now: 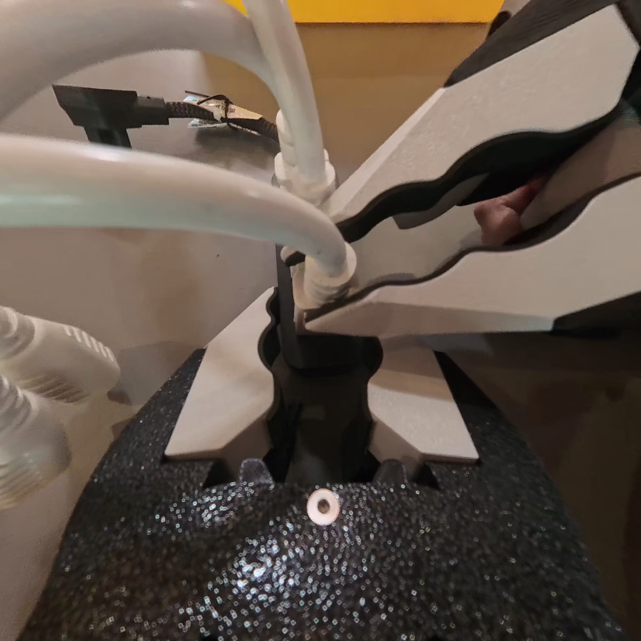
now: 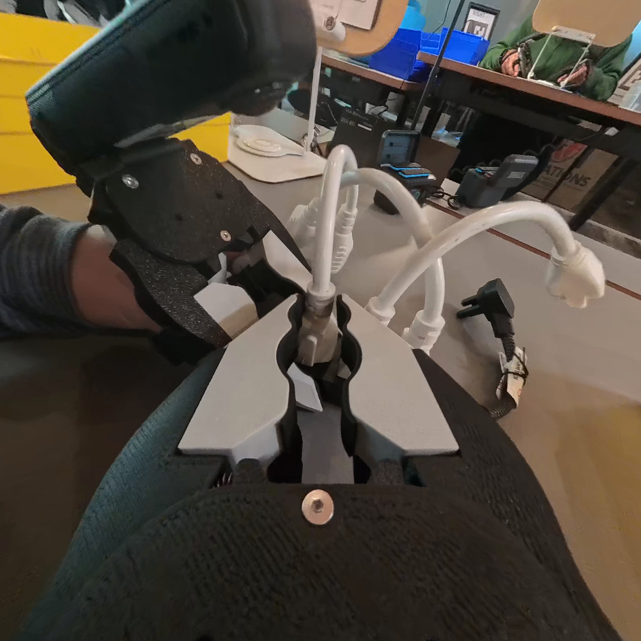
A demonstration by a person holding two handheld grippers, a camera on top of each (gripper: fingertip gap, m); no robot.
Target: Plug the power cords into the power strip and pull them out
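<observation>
We see the right gripper (image 2: 317, 333) closed on a white plug (image 2: 317, 331), its wavy black-lined fingers (image 2: 249, 374) pressed against both flanks of the plug body. The plug stands with its long axis running away from the camera, cord end farthest; its white cord (image 2: 329, 222) rises from it, loops over and drops back down. What lies under the plug is hidden by the fingers, so we cannot tell whether its prongs are seated.

In the left wrist view the left gripper (image 1: 319, 353) is closed on a dark block (image 1: 312, 353), which we take for the power strip though too little shows to be sure. The right gripper (image 1: 433, 242) crosses in from the right just above it, clamped on the plug (image 1: 322, 284), whose cord (image 1: 173, 194) arcs off to the left.

In the right view the left gripper (image 2: 222, 301) sits just left of the plug, a hand (image 2: 100, 281) in a dark sleeve holding it.

On the grey table (image 2: 520, 468) to the right lie a black angled plug (image 2: 492, 301) with braided cord, prongs pointing left, and more white cords (image 2: 433, 249), one ending in a raised white socket head (image 2: 575, 277) that points down-right
</observation>
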